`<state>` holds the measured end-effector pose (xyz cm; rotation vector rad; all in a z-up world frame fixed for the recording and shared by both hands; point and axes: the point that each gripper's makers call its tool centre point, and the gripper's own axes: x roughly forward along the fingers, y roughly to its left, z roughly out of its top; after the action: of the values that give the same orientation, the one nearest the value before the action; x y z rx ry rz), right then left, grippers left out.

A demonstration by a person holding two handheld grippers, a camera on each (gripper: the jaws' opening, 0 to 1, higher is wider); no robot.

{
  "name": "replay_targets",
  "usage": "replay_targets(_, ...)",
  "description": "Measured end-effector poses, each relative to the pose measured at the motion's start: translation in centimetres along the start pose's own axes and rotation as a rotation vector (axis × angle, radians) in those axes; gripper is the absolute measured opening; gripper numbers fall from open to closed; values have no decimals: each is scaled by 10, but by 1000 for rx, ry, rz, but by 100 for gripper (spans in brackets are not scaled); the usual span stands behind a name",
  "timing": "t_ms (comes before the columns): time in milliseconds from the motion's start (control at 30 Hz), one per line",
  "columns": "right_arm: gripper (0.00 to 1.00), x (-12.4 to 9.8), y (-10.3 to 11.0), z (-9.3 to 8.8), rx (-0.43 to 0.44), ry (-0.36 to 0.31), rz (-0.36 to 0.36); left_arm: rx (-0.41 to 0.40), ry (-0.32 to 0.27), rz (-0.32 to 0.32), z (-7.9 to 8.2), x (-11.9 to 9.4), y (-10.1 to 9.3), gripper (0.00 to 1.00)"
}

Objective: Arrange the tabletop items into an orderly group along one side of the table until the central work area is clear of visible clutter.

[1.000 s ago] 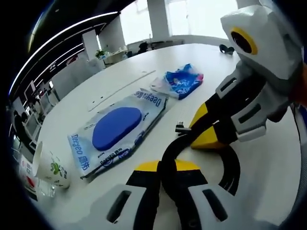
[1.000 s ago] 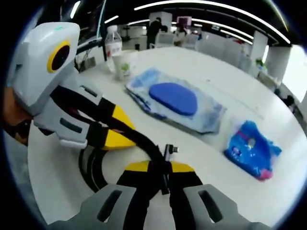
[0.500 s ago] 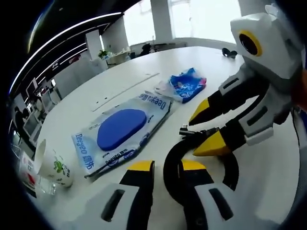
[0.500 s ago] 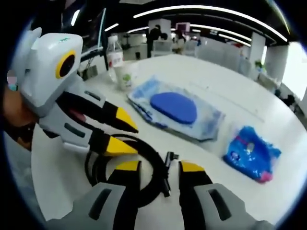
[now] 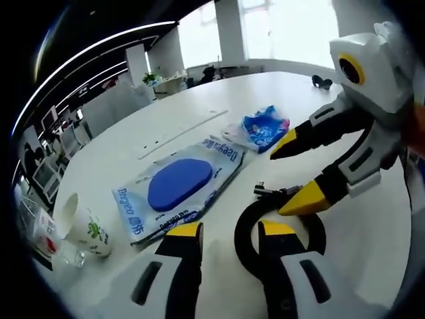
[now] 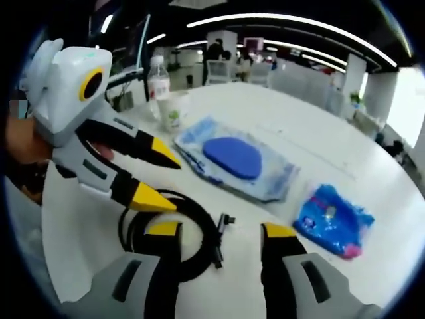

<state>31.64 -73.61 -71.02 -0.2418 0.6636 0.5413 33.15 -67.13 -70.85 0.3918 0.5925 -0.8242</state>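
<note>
Both tongs, left (image 5: pixel 229 234) and right (image 6: pixel 221 232), gape empty over the coiled cable (image 6: pixel 176 239). Judging by the coil, it lies bundled beside the wipes (image 6: pixel 236 161) for tidiness.

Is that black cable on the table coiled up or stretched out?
Coiled. The black cable lies in a loop on the white table, its plug ends beside the ring; both grippers' jaws stand open around it.

Left tool (image 5: pixel 228 234) and right tool (image 6: pixel 221 234) agape, facing.
</note>
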Motion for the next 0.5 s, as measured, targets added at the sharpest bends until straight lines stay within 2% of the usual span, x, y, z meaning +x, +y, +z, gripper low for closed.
replay_targets(100, 50, -3, 2, 3, -5, -7, 2, -19, -3, 6, 1, -3, 1, 34)
replay_targets(233, 57, -7, 2, 5, -3, -18, 5, -53, -14, 13, 2, -9, 2, 44)
replay_targets(500, 72, -19, 2, 6, -7, -27, 2, -66, -43, 37, 5, -23, 7, 55)
